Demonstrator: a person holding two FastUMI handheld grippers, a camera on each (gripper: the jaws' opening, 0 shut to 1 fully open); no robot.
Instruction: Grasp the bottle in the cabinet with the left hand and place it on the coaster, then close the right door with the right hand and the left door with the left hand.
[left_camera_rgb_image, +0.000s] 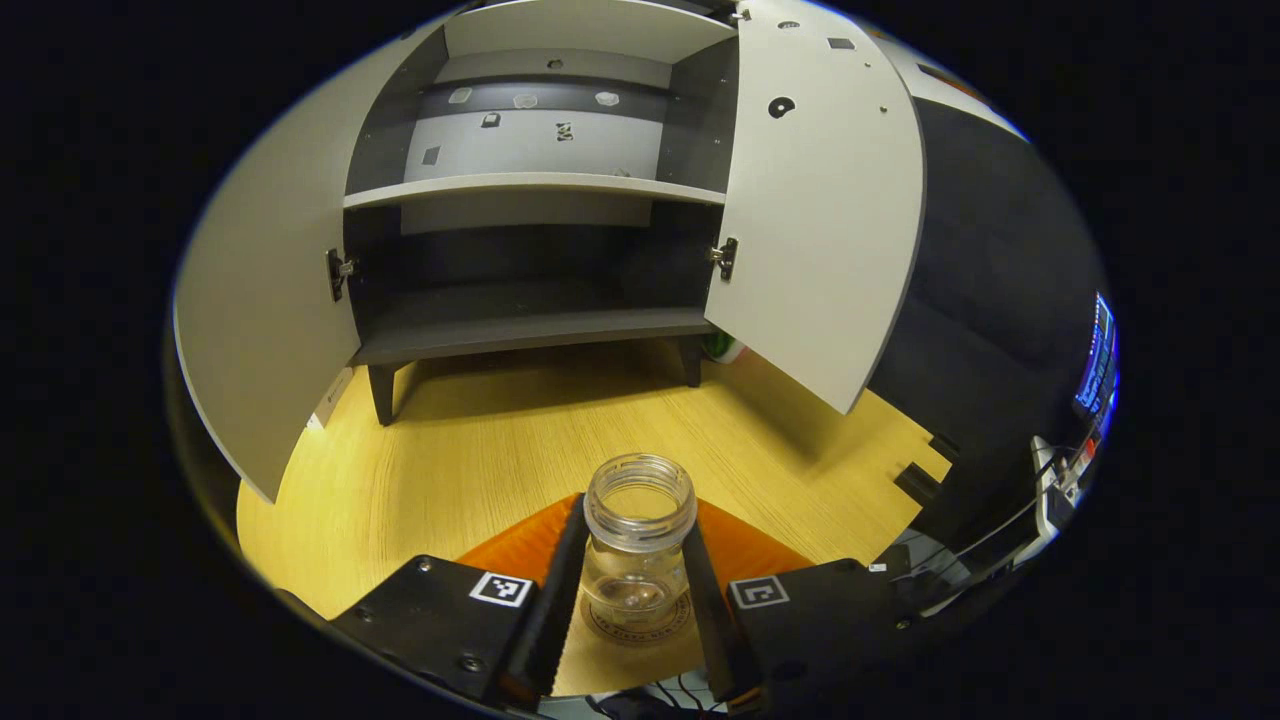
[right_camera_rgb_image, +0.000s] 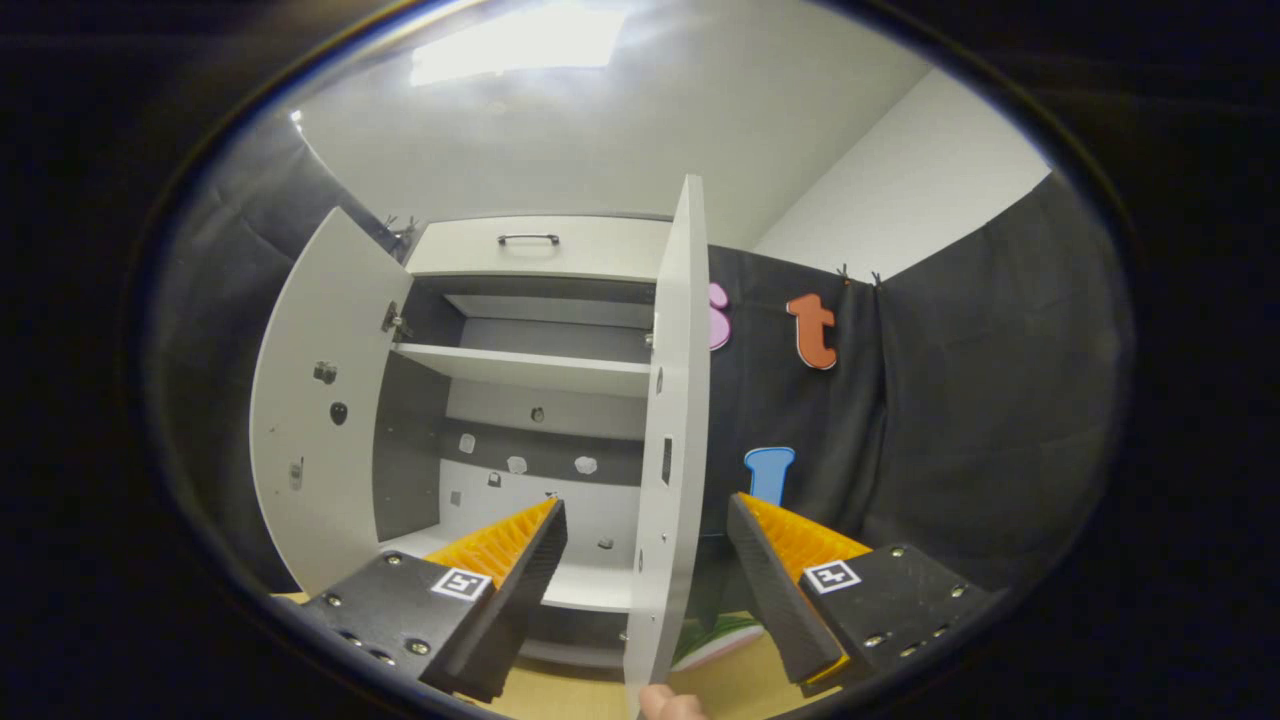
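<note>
Left gripper view: the left gripper (left_camera_rgb_image: 637, 560) sits low over the wooden table (left_camera_rgb_image: 480, 450), its two fingers (left_camera_rgb_image: 548, 600) standing on either side of the clear glass bottle (left_camera_rgb_image: 638, 545). The bottle stands upright, lidless, on the round coaster (left_camera_rgb_image: 640, 625). Fingers lie close along the bottle's sides; firm contact cannot be told. An orange mat (left_camera_rgb_image: 745, 545) lies just behind the bottle. Farther off stands the cabinet (left_camera_rgb_image: 540, 190), with both the left door (left_camera_rgb_image: 260, 300) and the right door (left_camera_rgb_image: 820, 220) swung open and the shelves bare.

Right gripper view: the right gripper (right_camera_rgb_image: 648, 545) is spread wide, holding nothing. The right door's free edge (right_camera_rgb_image: 670, 450) stands between the fingers without touching either. A fingertip (right_camera_rgb_image: 668, 705) of the person shows at the near edge, at the door's lower corner.
</note>
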